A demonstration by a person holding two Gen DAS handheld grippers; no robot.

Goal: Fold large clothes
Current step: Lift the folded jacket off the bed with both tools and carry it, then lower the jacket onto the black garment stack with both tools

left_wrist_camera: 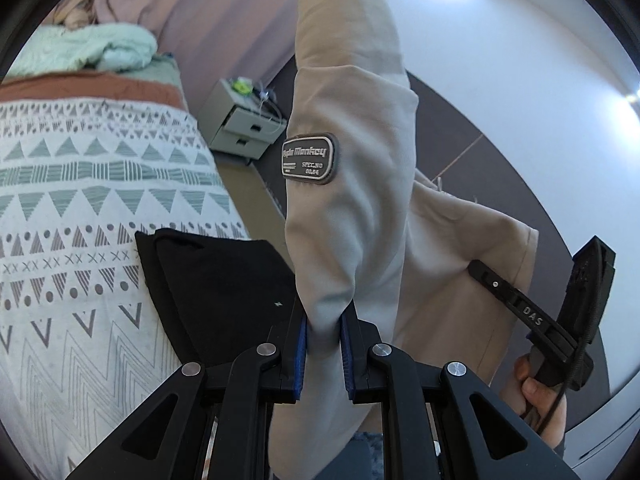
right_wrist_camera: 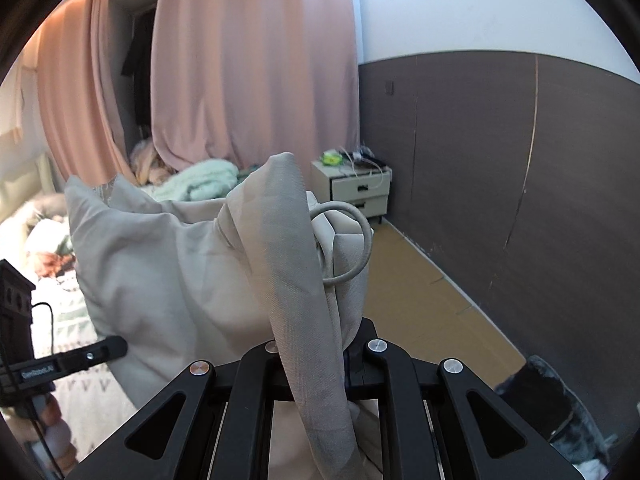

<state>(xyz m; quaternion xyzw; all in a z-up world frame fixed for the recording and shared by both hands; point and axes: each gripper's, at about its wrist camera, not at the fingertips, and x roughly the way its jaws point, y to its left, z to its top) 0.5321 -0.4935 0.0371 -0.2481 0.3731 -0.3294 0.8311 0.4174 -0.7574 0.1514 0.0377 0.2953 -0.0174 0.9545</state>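
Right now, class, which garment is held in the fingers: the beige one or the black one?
The beige hoodie, held up by both grippers; the black garment lies flat on the bed.

Bed with white geometric-patterned cover [left_wrist_camera: 80,200]; folded black garment [left_wrist_camera: 216,292] lies on its near edge. Crumpled mint-green blanket [left_wrist_camera: 100,50] at far end. Pale two-drawer bedside cabinet [right_wrist_camera: 354,190] against brown panelled wall [right_wrist_camera: 500,168], cluttered top. Pink floor-length curtains [right_wrist_camera: 248,60] behind. Tan wood-look floor [right_wrist_camera: 432,300].

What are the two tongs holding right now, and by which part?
Both grip the beige hoodie, lifted off the bed. The left tongs pinch a fold below its sleeve patch; the right tongs clamp bunched fabric near the drawstring.
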